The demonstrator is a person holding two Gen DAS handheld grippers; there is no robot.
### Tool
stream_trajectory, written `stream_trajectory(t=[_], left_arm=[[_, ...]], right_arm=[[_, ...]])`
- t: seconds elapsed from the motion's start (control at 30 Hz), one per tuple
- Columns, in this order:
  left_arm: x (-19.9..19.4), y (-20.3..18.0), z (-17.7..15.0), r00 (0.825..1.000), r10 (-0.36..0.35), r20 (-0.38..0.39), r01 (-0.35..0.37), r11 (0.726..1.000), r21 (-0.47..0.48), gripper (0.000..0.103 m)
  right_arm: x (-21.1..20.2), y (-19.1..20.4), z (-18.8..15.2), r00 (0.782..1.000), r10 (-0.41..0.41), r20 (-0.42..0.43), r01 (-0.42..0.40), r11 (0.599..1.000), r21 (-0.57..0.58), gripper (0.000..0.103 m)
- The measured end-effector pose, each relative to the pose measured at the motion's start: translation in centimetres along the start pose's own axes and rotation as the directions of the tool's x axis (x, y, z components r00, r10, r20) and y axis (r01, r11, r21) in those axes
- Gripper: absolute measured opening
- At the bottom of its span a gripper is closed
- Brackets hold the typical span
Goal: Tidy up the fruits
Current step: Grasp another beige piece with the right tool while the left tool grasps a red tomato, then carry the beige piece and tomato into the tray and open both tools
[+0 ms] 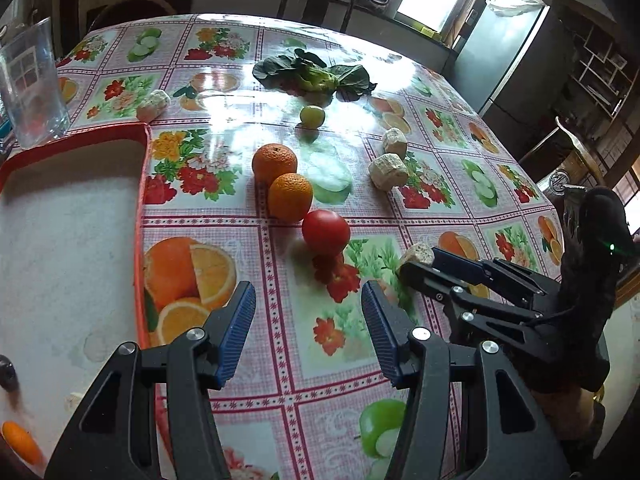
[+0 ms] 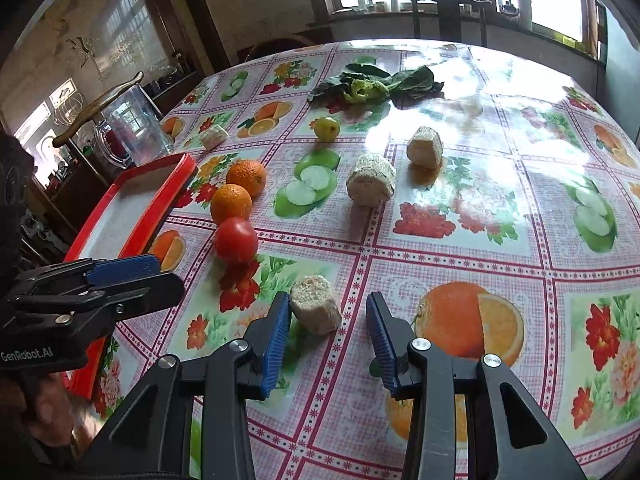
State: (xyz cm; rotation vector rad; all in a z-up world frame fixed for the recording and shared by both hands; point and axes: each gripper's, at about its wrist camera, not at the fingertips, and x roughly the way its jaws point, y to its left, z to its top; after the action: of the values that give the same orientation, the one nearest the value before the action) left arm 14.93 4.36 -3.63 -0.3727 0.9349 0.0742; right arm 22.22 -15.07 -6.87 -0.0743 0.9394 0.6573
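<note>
Red tray (image 1: 141,184) cut off at left edge, orange object (image 1: 20,442) blurred in bottom corner

I see a glossy pink-checked tablecloth (image 2: 460,256) printed with fruit and flowers, two round orange oranges (image 1: 274,162), a round red tomato (image 1: 326,233), a red-rimmed white tray (image 1: 142,184).
</note>
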Motion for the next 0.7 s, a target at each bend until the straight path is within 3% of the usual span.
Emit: stream_trajectory(t=[0.07, 0.37, 0.5, 0.7], left_arm=[[0.9, -0.4, 0.7, 1.000, -0.009, -0.006, 0.009, 1.000, -0.002, 0.054], [4.9, -2.4, 2.6, 1.000, 0.011, -0.001, -0.011, 1.000, 0.027, 0.052], [5.1, -2.4, 2.5, 0.999, 0.037, 0.011, -0.038, 0.997, 0.061, 0.028], [4.1, -1.8, 1.4, 1.000, 0.011, 0.002, -0.011, 0.998, 0.058, 0.027]], right_arm=[[-0.2, -0.1, 0.0, 1.000, 0.009, -0.001, -0.009, 1.000, -0.009, 0.025], [-3.9, -2.6, -2.3, 0.999, 0.016, 0.045, -0.020, 0.995, 0.102, 0.025], [-4.7, -3.2, -3.1, 0.998, 0.026, 0.053, -0.034, 0.989, 0.143, 0.025], [-5.3, -2.4, -3.5, 0.997, 0.040, 0.058, -0.048, 0.989, 0.143, 0.025]])
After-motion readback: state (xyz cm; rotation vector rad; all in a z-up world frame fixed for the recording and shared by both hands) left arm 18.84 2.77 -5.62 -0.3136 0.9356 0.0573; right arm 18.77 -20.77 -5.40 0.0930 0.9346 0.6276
